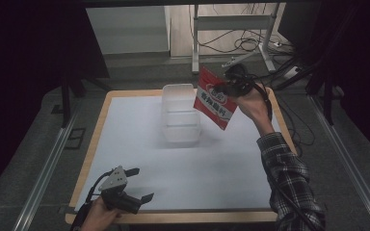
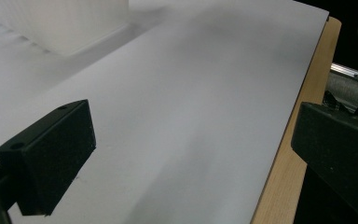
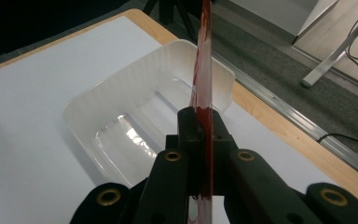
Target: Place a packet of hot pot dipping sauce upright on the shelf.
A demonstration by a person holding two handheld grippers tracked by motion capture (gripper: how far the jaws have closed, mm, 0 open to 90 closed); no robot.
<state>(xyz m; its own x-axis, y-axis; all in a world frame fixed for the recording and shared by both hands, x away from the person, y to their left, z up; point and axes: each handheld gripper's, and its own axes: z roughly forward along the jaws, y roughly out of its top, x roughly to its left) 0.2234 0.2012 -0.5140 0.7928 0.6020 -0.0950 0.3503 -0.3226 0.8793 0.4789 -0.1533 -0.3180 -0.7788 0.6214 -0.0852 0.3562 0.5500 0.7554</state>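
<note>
A flat red and white snack packet (image 1: 214, 98) hangs in the air just right of a clear plastic tub (image 1: 179, 114) at the back middle of the table. My right gripper (image 1: 229, 85) is shut on the packet's upper right part. In the right gripper view the packet (image 3: 202, 70) stands edge-on between the closed jaws, with the empty tub (image 3: 140, 121) below and ahead of it. My left gripper (image 1: 141, 185) rests low at the table's front left, open, nothing between its fingers (image 2: 51, 154).
White sheet (image 1: 212, 163) covers the wooden table, whose edge (image 2: 298, 154) shows at the right of the left gripper view. Beyond the table lie floor rails, a metal stand (image 1: 231, 29) and cables (image 1: 250, 45).
</note>
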